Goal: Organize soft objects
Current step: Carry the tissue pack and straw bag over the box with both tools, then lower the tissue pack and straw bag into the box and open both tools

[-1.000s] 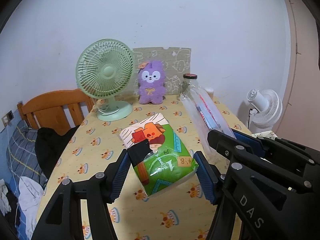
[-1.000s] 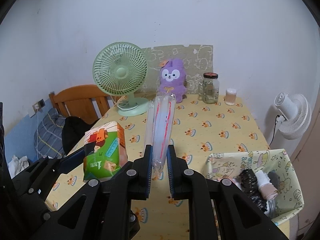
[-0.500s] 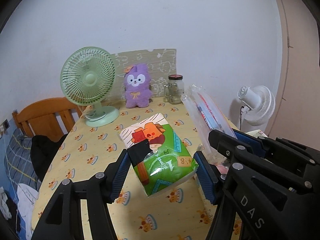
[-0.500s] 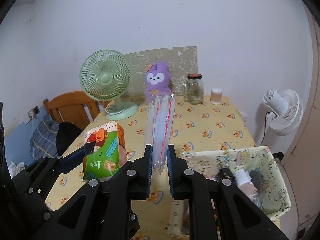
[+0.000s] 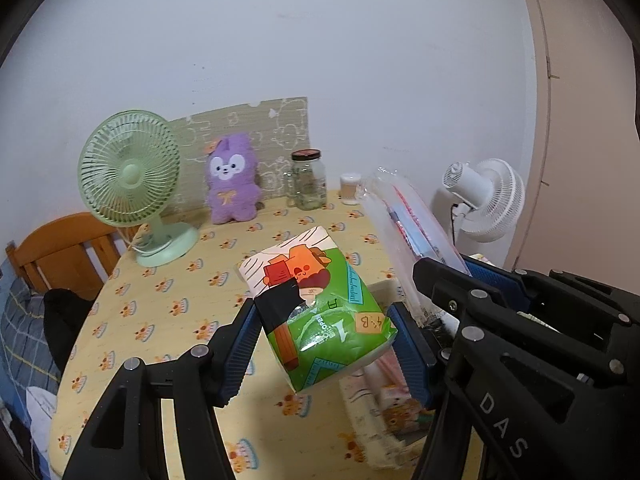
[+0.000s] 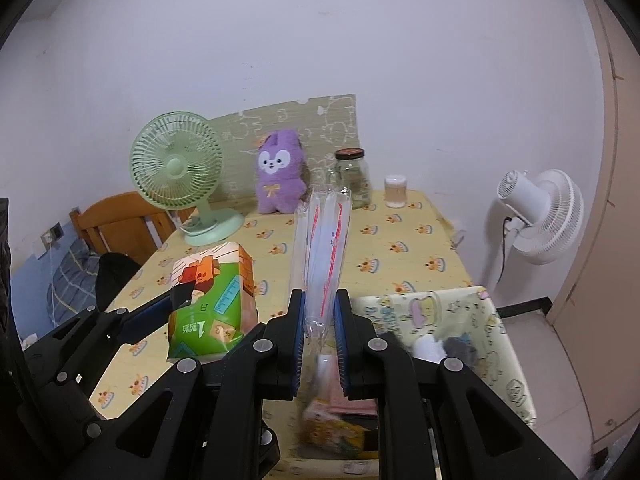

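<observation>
My left gripper (image 5: pixel 326 346) is shut on a green and orange soft tissue pack (image 5: pixel 316 312), held in the air above the table's near right part; the same pack (image 6: pixel 210 300) shows at the left of the right wrist view. My right gripper (image 6: pixel 320 334) is shut on a clear plastic pack with red stripes (image 6: pixel 322 248), which stands up between its pads and appears as the clear pack (image 5: pixel 404 224) beside the tissue pack. Below both, a patterned fabric basket (image 6: pixel 508 364) holds several soft items. A purple plush bunny (image 5: pixel 231 184) sits at the back of the table.
A green desk fan (image 5: pixel 134 184) stands at the back left of the yellow patterned table (image 5: pixel 168 320). A glass jar (image 5: pixel 307 180) and a small cup (image 5: pixel 349 189) stand by the wall. A white floor fan (image 6: pixel 540 216) is right of the table, a wooden chair (image 5: pixel 56 256) left.
Both grippers have moved right with their packs; the table's back objects slid left in view. The basket has come under the grippers, now showing beneath the tissue pack.
</observation>
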`<state>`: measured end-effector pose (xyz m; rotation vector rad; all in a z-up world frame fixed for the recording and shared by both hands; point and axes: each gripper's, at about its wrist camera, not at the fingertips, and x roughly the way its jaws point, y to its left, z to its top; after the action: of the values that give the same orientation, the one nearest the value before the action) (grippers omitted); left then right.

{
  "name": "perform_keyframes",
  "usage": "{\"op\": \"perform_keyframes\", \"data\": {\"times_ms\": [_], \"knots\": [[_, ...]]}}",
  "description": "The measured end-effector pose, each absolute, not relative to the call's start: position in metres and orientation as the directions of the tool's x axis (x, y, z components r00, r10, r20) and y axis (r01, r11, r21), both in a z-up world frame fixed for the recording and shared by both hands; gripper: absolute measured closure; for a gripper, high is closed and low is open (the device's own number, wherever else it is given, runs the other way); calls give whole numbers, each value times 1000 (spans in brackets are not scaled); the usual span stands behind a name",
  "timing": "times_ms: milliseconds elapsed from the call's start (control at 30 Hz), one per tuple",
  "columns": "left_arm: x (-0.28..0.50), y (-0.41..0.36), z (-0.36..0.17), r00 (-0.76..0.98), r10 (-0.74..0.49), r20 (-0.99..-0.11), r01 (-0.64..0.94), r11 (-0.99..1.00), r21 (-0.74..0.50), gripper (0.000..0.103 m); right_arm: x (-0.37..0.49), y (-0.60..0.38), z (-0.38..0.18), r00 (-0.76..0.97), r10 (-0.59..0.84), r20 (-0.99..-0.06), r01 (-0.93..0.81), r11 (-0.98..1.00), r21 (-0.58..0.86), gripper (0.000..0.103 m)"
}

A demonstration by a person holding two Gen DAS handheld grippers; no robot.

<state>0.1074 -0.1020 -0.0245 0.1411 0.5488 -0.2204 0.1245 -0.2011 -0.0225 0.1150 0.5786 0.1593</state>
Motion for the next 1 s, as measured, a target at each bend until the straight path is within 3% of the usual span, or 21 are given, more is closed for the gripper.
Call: {"op": "perform_keyframes", "data": {"times_ms": [1000], "knots": [[125,-175,-70,711,-258,-655,406,910,82,33,119,-270,-70,780,95,-618,26,983,184,86]]}}
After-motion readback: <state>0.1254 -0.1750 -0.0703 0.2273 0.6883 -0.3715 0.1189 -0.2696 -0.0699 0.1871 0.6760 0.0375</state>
